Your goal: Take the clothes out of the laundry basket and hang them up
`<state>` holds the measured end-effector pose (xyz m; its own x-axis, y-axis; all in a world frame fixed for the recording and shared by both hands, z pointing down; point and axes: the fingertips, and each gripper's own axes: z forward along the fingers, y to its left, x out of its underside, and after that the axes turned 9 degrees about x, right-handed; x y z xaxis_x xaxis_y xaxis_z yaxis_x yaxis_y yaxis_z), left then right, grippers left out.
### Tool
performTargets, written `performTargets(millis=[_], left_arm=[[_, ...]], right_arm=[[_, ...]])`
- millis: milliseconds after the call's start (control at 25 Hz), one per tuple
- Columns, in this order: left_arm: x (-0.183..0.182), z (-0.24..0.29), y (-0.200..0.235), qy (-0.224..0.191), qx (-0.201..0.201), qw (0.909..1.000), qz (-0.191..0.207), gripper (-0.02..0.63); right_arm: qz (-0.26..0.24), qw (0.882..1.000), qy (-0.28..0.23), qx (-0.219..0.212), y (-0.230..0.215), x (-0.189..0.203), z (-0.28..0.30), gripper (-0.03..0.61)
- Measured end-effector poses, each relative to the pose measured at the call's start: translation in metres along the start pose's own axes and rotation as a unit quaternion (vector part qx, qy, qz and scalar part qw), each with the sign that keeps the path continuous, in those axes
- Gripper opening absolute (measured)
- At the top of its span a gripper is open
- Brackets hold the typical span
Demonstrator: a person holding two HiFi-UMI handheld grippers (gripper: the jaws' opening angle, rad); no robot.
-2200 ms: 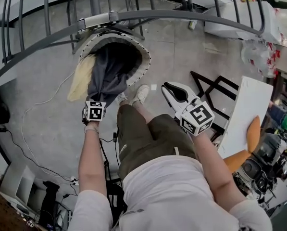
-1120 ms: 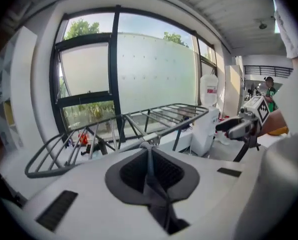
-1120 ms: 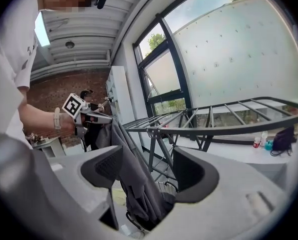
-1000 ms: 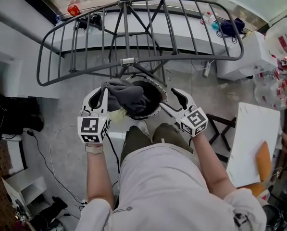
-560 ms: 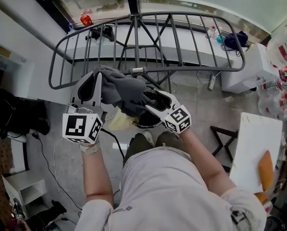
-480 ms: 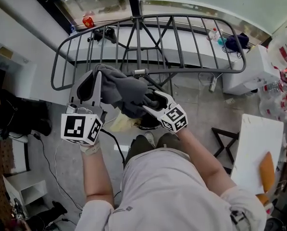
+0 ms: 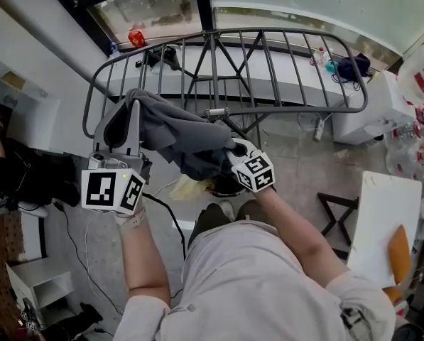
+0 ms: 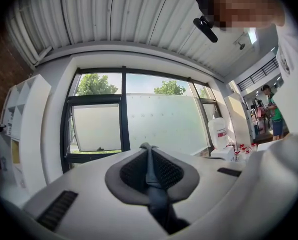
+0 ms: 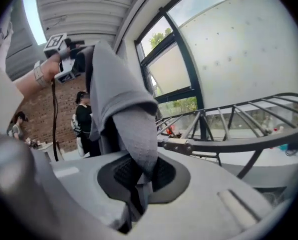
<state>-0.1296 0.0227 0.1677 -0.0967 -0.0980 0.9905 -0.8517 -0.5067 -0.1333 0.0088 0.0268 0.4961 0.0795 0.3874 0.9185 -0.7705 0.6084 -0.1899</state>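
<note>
Between both sets of jaws: grey garment [image 7: 180, 130], 1 pc, off the floor, clear of laundry basket [image 7: 226, 188]. The basket is lying below and behind R jaws, mostly hidden, w/ a yellow cloth [image 7: 189, 187] beside it.

- Left gripper [image 7: 130, 109]: jaws pinching shut on a thin edge of the garment. Only a narrow strip is showing between the pads in the left gripper view.
- Right gripper [image 7: 234, 150]: jaws closing tight on a thicker fold, pads pressing the cloth. Rest of the fabric is rising out of the jaws toward the L unit.
- Long axis: running jaw to jaw, L end higher, R end lower, cloth sagging some between.
- Drying rack [image 7: 228, 111]: standing just beyond both jaw tips, away from the person, rails lying crosswise to the reach. L jaws are looking nearer the rack's left rim, R jaws nearer its centre bar.
- Pose: L forearm lifting upright, gripper pointing up and away. R forearm reaching forward across the body's midline, gripper lower.
- Est. step: garment needing to be carried forward over a rail, both grips holding.
</note>
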Motion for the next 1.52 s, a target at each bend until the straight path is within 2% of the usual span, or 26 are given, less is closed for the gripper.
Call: performTargets(millis=[120,200,320,440,560,680,880,1000,1200,1520], left_arm=[[0.013,-0.008,0.021,-0.003,-0.011,0.9999,-0.006,0.018],[0.027,-0.011,0.032,-0.009,-0.011,0.9998,-0.015,0.018],[0.049,-0.005,0.043,-0.009,-0.004,0.9996,-0.027,0.018],[0.061,0.011,0.042,-0.013,0.009,0.9993,-0.035,0.018],[0.065,0.036,0.032,-0.012,0.024,0.9995,-0.016,0.018],[0.069,0.064,0.022,-0.002,0.030,0.9990,0.033,0.018],[0.065,0.135,0.019,0.000,0.025,0.9962,0.083,0.018],[0.069,0.184,0.019,0.004,0.012,0.9939,0.109,0.018],[0.064,0.272,0.029,0.012,-0.020,0.9896,0.142,0.018],[0.011,0.423,0.075,0.016,-0.074,0.9765,0.202,0.018]], right_arm=[[0.039,0.997,-0.033,0.059,-0.041,-0.023,-0.031,0.015],[0.048,0.991,-0.071,0.102,-0.066,-0.050,-0.061,0.014],[0.030,0.977,-0.136,0.161,-0.098,-0.102,-0.106,0.014],[-0.017,0.963,-0.171,0.206,-0.123,-0.152,-0.143,0.014],[-0.044,0.948,-0.200,0.243,-0.149,-0.195,-0.172,0.014],[-0.054,0.932,-0.238,0.270,-0.175,-0.234,-0.192,0.014],[-0.083,0.907,-0.279,0.304,-0.229,-0.297,-0.195,0.014],[-0.102,0.900,-0.278,0.320,-0.275,-0.319,-0.176,0.014],[-0.121,0.903,-0.269,0.313,-0.361,-0.356,-0.128,0.014],[-0.144,0.906,-0.287,0.277,-0.496,-0.475,-0.045,0.014]])
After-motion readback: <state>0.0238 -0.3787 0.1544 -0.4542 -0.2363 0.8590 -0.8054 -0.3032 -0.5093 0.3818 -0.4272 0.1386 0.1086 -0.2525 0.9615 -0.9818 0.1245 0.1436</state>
